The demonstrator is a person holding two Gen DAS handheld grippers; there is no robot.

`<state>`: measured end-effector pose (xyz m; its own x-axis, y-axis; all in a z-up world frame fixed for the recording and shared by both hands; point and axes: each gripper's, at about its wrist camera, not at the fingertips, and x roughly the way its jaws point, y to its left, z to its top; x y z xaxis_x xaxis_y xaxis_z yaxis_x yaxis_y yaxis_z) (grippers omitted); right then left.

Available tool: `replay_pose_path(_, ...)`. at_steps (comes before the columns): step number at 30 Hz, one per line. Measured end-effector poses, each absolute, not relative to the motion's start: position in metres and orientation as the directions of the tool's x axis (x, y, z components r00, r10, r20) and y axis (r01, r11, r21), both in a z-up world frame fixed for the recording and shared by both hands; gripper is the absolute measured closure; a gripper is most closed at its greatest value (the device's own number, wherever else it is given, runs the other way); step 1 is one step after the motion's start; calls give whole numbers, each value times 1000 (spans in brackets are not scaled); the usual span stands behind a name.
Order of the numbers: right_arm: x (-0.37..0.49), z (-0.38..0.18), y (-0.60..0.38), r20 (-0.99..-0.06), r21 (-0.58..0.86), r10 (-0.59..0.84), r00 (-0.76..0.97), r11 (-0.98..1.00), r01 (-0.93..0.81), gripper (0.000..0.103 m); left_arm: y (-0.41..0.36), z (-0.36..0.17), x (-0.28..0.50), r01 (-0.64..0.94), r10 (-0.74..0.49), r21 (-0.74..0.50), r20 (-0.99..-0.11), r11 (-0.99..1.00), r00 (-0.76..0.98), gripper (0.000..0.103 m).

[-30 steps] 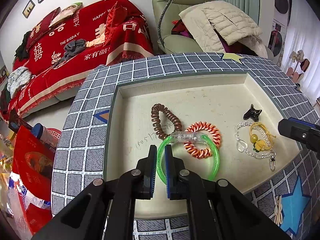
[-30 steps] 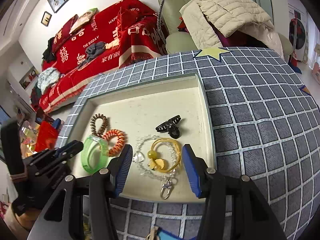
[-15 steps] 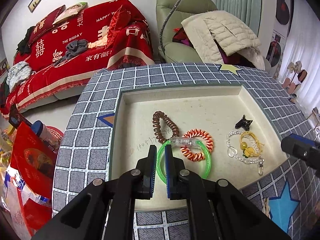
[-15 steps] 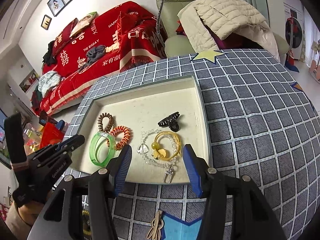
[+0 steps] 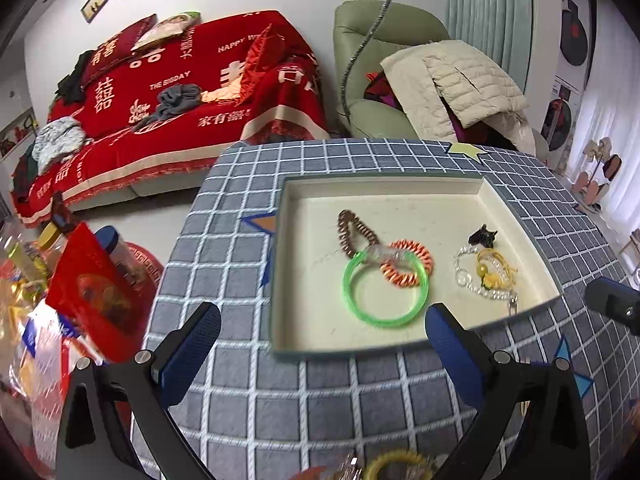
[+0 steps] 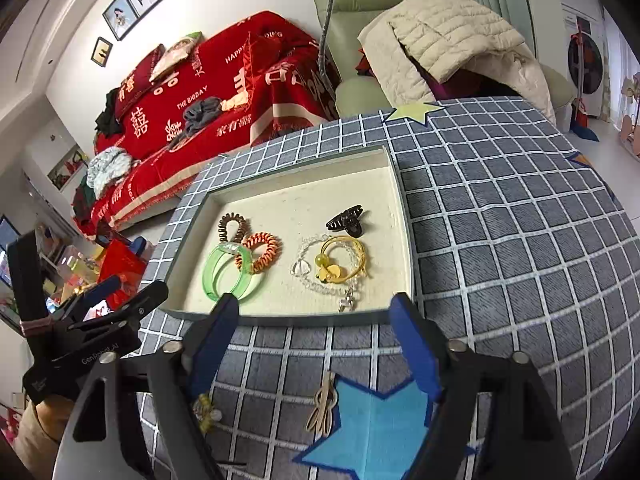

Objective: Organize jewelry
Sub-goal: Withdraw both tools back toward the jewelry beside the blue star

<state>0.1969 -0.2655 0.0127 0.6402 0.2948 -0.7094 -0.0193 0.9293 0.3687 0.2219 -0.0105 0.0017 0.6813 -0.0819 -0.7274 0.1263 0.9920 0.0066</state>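
A cream tray (image 5: 400, 196) (image 6: 296, 200) on the checked cloth holds a green bangle (image 5: 385, 290) (image 6: 230, 274), a brown coil tie (image 5: 354, 232) (image 6: 232, 227), an orange coil tie (image 5: 408, 266) (image 6: 262, 252), a black claw clip (image 5: 483, 236) (image 6: 346, 220), and a yellow hair tie on a clear bead bracelet (image 5: 490, 272) (image 6: 340, 262). My left gripper (image 5: 320, 344) is open and empty, just in front of the tray. My right gripper (image 6: 312, 340) is open and empty at the tray's front edge. A beige hair clip (image 6: 322, 404) and a small yellow charm (image 6: 206, 410) lie on the cloth near it.
A yellow ring and other small pieces (image 5: 394, 466) lie at the near table edge. A red sofa (image 5: 180, 92) and a green armchair with a quilted jacket (image 5: 460, 76) stand behind the table. Red bags and bottles (image 5: 80, 280) sit on the floor to the left.
My left gripper has let go of the green bangle, opened wide and pulled back from the tray. The bangle now lies flat in the tray. My right gripper has drawn back a little.
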Motion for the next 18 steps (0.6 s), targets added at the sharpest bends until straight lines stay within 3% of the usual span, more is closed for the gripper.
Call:
replay_pose_path(1,193,14,-265,-704,370,297,645,929,-23,17,-7,1,217,120,-81,2,-730,993,678,0)
replay_pose_path(3,184,16,-265,-691,379,305,656,925,-31,0,0,2,207,109,-77,-4,-732,994,677,0)
replay_pose_path(7,169,15,-262,-676,393,325,661,918,-50,0,13,-1,180,95,-76,-16,-738,995,670,0)
replay_pose_path(18,142,-8,-218,-772,351,358,525,929,-117,0,43,-24,126,45,-49,-26,-766,999,640,0)
